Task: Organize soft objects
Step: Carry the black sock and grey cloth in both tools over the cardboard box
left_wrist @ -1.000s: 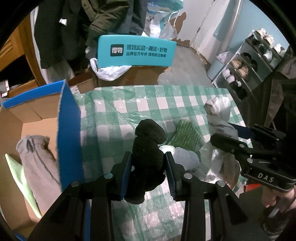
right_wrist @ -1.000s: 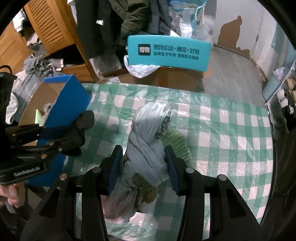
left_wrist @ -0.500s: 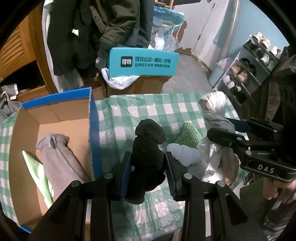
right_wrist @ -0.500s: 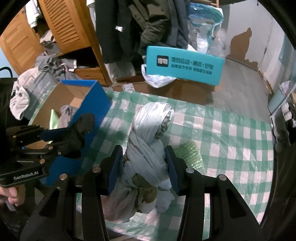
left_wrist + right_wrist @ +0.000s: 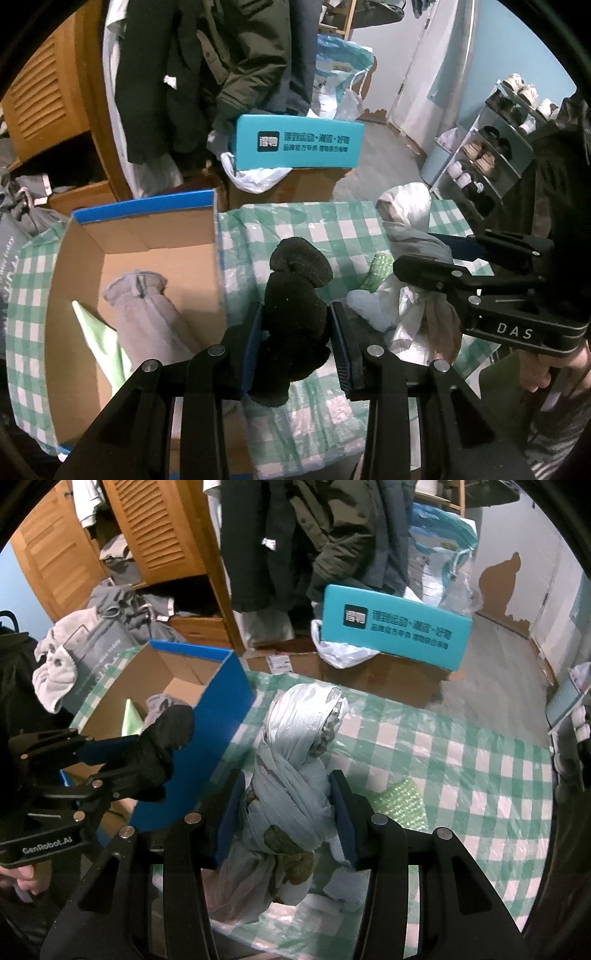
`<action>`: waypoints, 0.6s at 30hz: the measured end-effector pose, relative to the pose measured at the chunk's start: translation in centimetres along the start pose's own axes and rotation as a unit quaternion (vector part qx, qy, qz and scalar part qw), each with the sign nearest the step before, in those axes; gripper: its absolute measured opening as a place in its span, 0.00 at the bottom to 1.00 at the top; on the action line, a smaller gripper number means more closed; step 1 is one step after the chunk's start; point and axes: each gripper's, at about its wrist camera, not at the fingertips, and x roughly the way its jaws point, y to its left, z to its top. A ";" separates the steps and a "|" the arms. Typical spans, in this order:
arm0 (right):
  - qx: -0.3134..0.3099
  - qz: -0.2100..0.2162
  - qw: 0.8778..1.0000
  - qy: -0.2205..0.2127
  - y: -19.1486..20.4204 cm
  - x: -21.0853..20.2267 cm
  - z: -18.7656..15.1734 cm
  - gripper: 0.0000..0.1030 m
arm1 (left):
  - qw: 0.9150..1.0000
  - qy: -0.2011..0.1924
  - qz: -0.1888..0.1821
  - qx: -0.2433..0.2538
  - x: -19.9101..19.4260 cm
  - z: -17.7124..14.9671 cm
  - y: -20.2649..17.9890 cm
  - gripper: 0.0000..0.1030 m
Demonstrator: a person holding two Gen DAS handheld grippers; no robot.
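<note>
1. My left tongs (image 5: 295, 341) carry a black knitted bundle (image 5: 295, 295), lifted clear of the checked cloth (image 5: 314, 229) so it can go over the box wall instead of dragging.
2. My right tongs (image 5: 286, 821) carry a grey knotted cloth bundle (image 5: 295, 775), also raised; I judge that I bring both soft things up together so that 1 trip serves for 2.
3. The open cardboard box (image 5: 218, 258) with the blue outside stands to the left of the black bundle. A grey rolled garment (image 5: 144, 317) and a pale green cloth (image 5: 99, 339) already lie inside, so I take this box to be where soft things are gathered.
4. A green bubble-wrap piece (image 5: 399, 805) and a pale crumpled piece (image 5: 365, 310) lie on the cloth near the right tongs, not yet picked up.
5. Left tongs: the jaws stand partly closed, the blue pads pressing the black bundle on both sides; its top bulges out beyond the tips and a fold hangs below.
6. Right tongs: the jaws stand somewhat wider, because this bundle is thicker, and the pads press into its knotted middle; its loose tail hangs near me under the grip.
7. Far beyond the table, a teal box (image 5: 395, 627) rests on a brown carton, with dark coats (image 5: 295, 535) hanging above.
</note>
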 end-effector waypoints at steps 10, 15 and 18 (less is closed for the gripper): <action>-0.019 0.022 1.000 0.001 3.1 1.0 1.6 0.45 | 1.000 -0.008 0.005 -0.020 -1.3 -0.6 2.9 0.35; -0.032 0.028 0.999 0.002 4.8 1.6 2.5 0.45 | 0.999 -0.010 0.009 -0.033 -1.8 -1.2 4.7 0.35; -0.038 0.033 0.999 0.005 6.0 2.1 3.0 0.45 | 0.999 -0.012 0.015 -0.041 -2.1 -1.6 5.7 0.35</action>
